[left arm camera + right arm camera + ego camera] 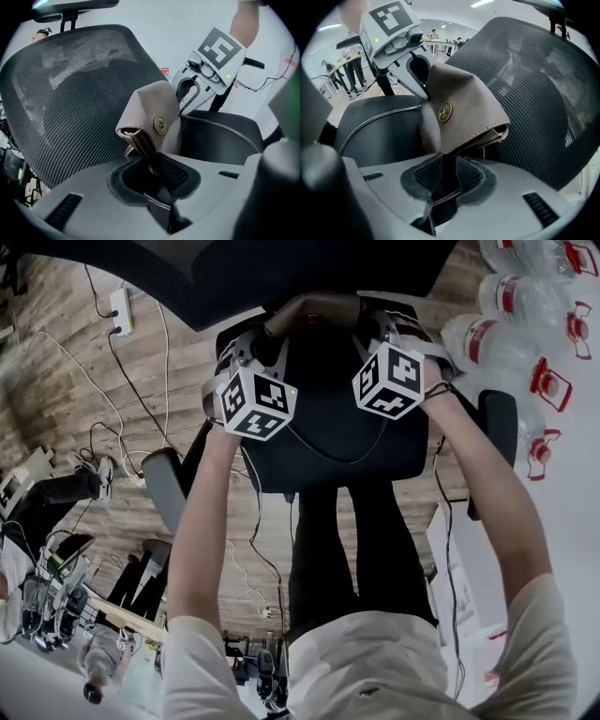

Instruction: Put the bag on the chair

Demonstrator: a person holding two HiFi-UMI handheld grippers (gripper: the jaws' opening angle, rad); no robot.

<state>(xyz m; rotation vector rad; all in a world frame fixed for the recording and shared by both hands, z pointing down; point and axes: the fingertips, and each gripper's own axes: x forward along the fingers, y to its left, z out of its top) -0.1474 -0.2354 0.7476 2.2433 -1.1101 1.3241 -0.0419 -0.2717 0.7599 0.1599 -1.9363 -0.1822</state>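
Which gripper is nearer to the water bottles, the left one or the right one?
Right. The right gripper grips the bag at the end toward the water bottles. The left gripper grips the opposite end, with the bag between it and them.

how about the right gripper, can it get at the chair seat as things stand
Probably yes. The right gripper, jaws shut on the bag, hangs over the chair seat, which looks bare where it shows. Only the bag itself hangs between them.
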